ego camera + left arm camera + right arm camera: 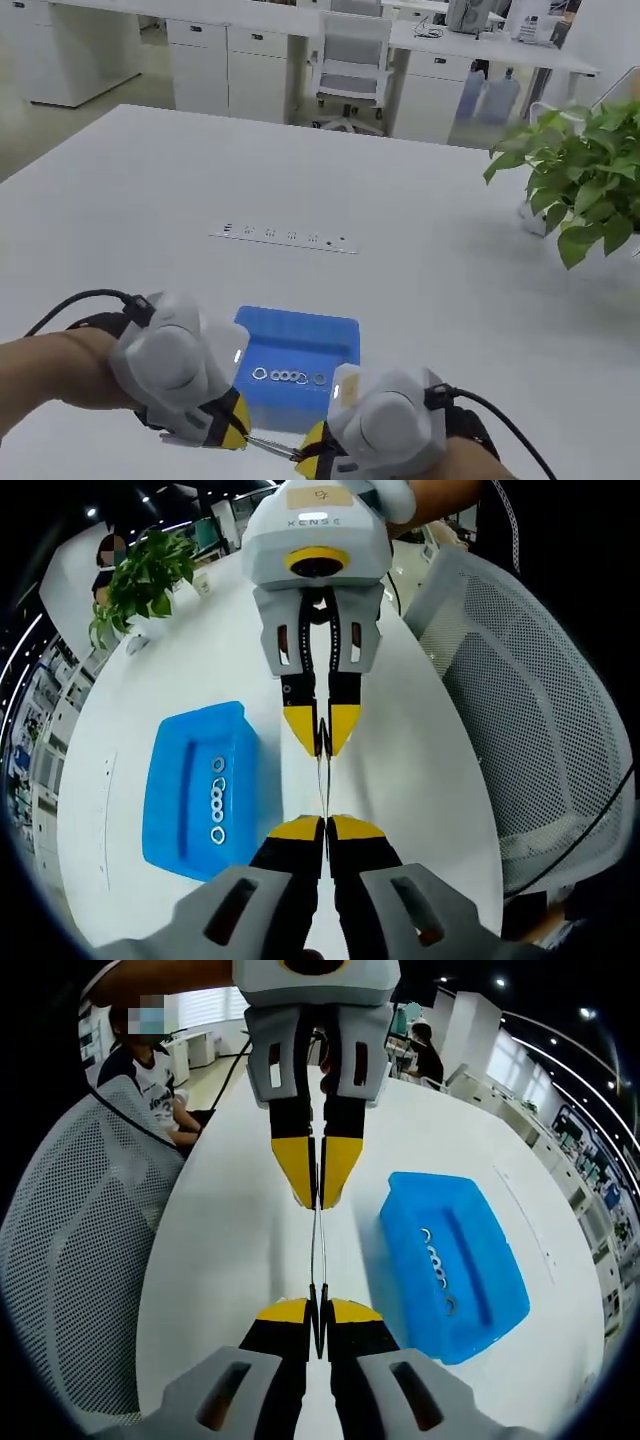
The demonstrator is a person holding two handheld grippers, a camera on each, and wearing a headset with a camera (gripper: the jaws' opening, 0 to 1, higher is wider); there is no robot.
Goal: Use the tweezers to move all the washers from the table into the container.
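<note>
The tweezers (pixel 318 1250) are gripped at opposite ends by the closed fingers of the left gripper (pixel 325 828) and right gripper (pixel 318 1310). A row of washers (pixel 288 376) is seen inside the blue container (pixel 300 325) on the worktop (pixel 400 250).

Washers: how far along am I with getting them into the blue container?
Done: a row of washers lies in the blue container. In hand: the tweezers, pinched at opposite ends by the left gripper and right gripper. Left: any washers on the table are too small to make out.
</note>
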